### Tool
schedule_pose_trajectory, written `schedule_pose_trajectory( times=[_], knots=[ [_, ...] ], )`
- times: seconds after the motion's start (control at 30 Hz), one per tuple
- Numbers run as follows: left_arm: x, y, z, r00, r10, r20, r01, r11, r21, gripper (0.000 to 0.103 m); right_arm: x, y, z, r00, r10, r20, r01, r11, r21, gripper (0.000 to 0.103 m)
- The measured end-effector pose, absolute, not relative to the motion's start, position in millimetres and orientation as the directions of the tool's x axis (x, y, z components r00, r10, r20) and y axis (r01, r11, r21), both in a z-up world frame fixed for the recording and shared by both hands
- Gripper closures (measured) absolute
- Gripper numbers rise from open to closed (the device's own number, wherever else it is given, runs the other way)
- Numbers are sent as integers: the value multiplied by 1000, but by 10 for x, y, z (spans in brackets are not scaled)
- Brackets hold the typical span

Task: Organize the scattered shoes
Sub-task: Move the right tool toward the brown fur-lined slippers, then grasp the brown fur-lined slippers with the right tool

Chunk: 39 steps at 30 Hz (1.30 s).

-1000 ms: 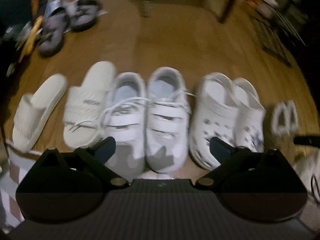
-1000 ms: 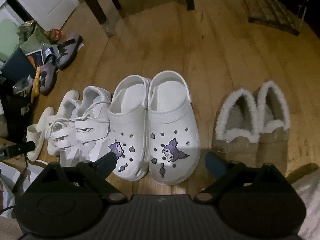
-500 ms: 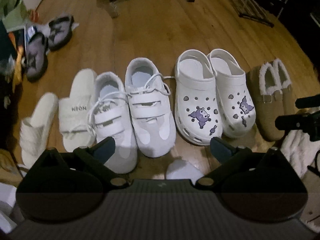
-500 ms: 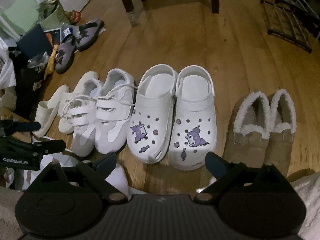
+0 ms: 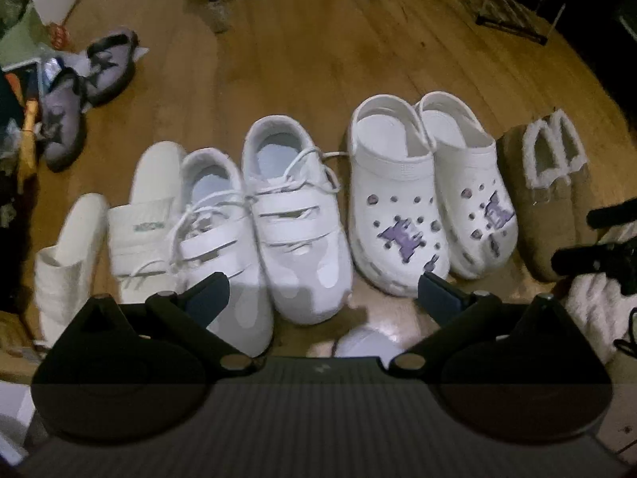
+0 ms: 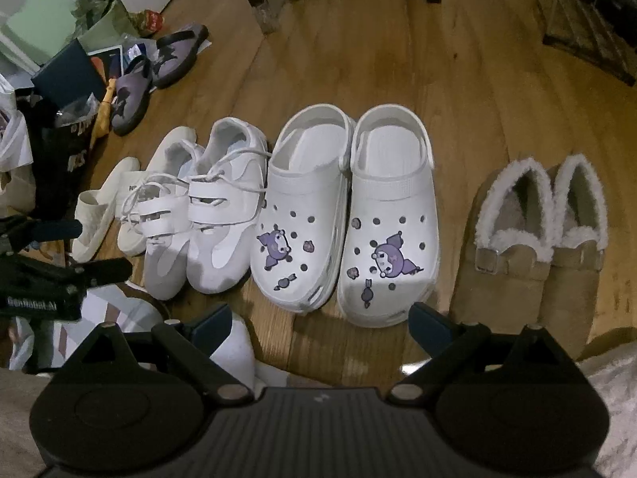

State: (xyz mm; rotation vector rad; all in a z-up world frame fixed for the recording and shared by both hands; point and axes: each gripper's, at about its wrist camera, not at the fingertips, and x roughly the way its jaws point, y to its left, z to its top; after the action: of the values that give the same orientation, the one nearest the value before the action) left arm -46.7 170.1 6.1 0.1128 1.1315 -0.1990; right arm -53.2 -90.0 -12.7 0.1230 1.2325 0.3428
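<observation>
Both cameras have drawn back. Left gripper (image 5: 320,292), right gripper (image 6: 320,322): fingers apart, empty. White rubber clogs with purple charms (image 6: 346,215): row centre. Purple-grey shoes (image 6: 153,75), far left of clogs: unaligned; judged next, gripped by the heel rim.
</observation>
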Motion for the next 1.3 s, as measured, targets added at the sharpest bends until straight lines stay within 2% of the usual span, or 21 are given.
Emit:
schedule_pose_trajectory(
  times=[0.13, 0.2, 0.3, 0.37, 0.43, 0.57, 0.7, 0.73, 0.77, 0.83, 0.97, 1.07, 1.13, 1.17, 1.27, 1.3],
  knots=[
    [-81, 1494, 121, 480, -78, -874, 176, 984, 9, 0, -375, -1352, -114, 363, 314, -877, -145, 949, 280, 9],
    [34, 1296, 91, 491, -107, -865, 207, 978, -4, 0, -307, -1677, -84, 441, 277, -854, -88, 960, 266, 9],
    [285, 666, -33, 450, -287, -846, 361, 925, -123, 0, -228, -2109, -106, 543, 177, -821, -24, 981, 195, 9],
    [388, 266, -137, 404, -336, -851, 425, 892, -151, 0, -165, -2277, -154, 572, 129, -810, -21, 990, 143, 11],
    [467, -114, -255, 361, -357, -861, 468, 868, -164, 0, -47, -2444, -286, 559, 115, -821, -48, 993, 106, 26],
    [560, -680, -482, 331, -376, -865, 501, 847, -176, 0, 107, -2620, -513, 524, 153, -838, -72, 988, 136, 36],
    [621, -1089, -764, 361, -333, -871, 471, 871, -138, 1, 250, -2658, -765, 502, 163, -850, -102, 986, 129, 44],
    [625, -1125, -805, 366, -315, -876, 471, 874, -118, 1, 293, -2652, -807, 495, 161, -854, -110, 986, 122, 55],
    [632, -1139, -826, 367, -301, -880, 473, 875, -102, 1, 332, -2644, -838, 487, 153, -860, -114, 987, 111, 57],
    [650, -1185, -879, 378, -249, -892, 479, 877, -42, 1, 444, -2612, -968, 478, 122, -870, -122, 990, 72, 56],
    [658, -1223, -922, 392, -212, -895, 489, 872, 8, 1, 531, -2618, -1215, 439, 206, -874, -118, 978, 171, 54],
    [585, -1234, -915, 415, -182, -891, 513, 856, 64, 1, 545, -2524, -1367, 431, 157, -888, -125, 986, 114, 52],
    [562, -1230, -906, 441, -157, -883, 512, 852, 105, 1, 537, -2443, -1365, 446, 149, -883, -137, 986, 97, 46],
    [559, -1222, -895, 450, -148, -881, 508, 853, 116, 1, 558, -2395, -1387, 439, 133, -889, -139, 987, 79, 46],
    [528, -1156, -849, 456, -162, -875, 493, 865, 97, 1, 680, -2299, -1535, 410, 68, -910, -117, 993, 22, 47],
    [508, -1136, -836, 454, -164, -876, 489, 867, 91, 1, 735, -2315, -1564, 421, 59, -905, -75, 997, 31, 43]
  ],
)
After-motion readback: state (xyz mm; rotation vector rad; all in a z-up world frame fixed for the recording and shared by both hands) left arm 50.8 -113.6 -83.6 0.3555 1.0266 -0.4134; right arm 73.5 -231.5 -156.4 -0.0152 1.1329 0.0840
